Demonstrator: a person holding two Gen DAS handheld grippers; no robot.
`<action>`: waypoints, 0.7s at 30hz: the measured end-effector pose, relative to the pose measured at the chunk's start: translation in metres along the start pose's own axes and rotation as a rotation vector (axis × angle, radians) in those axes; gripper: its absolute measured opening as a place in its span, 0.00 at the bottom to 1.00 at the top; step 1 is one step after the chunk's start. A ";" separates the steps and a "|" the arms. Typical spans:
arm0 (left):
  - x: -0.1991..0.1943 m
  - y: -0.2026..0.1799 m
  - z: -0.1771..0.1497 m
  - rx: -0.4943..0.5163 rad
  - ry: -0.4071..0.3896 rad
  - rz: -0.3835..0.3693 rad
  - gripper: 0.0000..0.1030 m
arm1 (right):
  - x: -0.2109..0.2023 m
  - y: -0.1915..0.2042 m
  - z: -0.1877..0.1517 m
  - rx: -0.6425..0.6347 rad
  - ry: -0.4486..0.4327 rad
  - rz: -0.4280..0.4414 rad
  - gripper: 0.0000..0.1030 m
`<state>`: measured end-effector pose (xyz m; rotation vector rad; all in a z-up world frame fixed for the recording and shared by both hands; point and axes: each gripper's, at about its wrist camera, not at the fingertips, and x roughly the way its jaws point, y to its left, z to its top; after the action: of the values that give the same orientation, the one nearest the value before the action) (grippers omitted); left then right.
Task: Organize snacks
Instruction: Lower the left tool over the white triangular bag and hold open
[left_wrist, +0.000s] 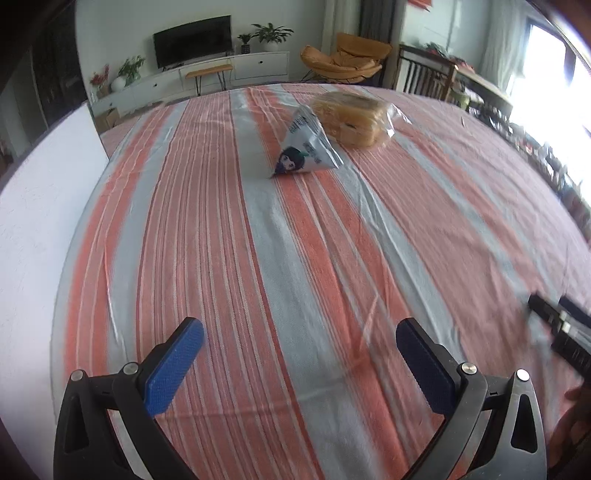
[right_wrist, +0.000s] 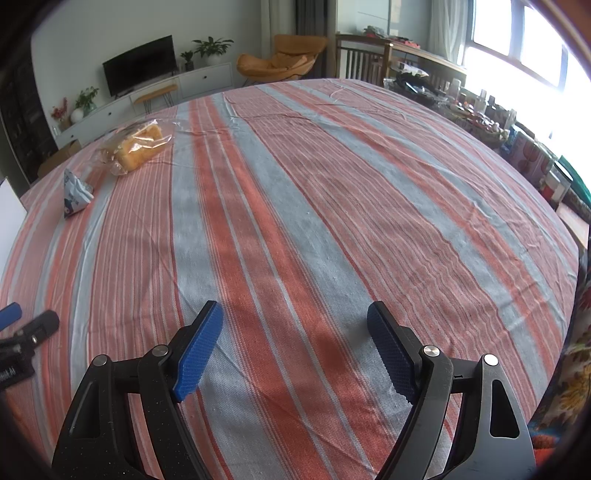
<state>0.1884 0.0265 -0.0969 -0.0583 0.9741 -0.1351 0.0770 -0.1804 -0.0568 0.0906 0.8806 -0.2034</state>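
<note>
1. The pyramid-shaped snack pouch (left_wrist: 304, 147) stands on its base on the striped tablecloth (left_wrist: 288, 266), toward the far side of the table. It is grey-white with a cartoon face printed low on the side turned to my left wrist camera.
2. The bag of bread (left_wrist: 354, 118) lies just behind the pouch. It is a clear plastic bag holding yellow-gold bread. From the left wrist view the two overlap, and I cannot tell whether they touch; from the right wrist view the pouch (right_wrist: 75, 194) and the bread bag (right_wrist: 135, 147) show a narrow strip of cloth between them.
3. Both snacks sit well apart from both of my grippers.
4. My left gripper (left_wrist: 299, 332) points down at the cloth with its blue-padded fingers spread wide. Nothing is between them except bare cloth.
5. My right gripper (right_wrist: 295, 328) is likewise held with its fingers spread apart over the cloth, gripping nothing. A shadow falls on the stripes between its pads.
6. Each gripper shows at the edge of the other's view: the right one at the lower right of the left camera, the left one at the lower left of the right camera.
7. Beyond the table stand a television (right_wrist: 140, 64), potted plants, an orange lounge chair (right_wrist: 284, 59) and a bright window (right_wrist: 535, 48).
</note>
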 end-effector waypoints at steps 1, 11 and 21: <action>0.001 0.003 0.005 -0.027 0.001 -0.018 1.00 | -0.001 0.002 0.000 -0.002 0.001 0.000 0.82; 0.056 0.000 0.124 -0.063 -0.016 -0.021 1.00 | 0.000 0.006 0.002 -0.014 0.009 0.013 0.86; 0.058 -0.005 0.107 0.068 -0.060 0.080 0.33 | 0.001 0.007 0.001 -0.014 0.010 0.013 0.86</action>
<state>0.3089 0.0126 -0.0839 0.0385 0.9102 -0.0921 0.0798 -0.1743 -0.0567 0.0841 0.8908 -0.1850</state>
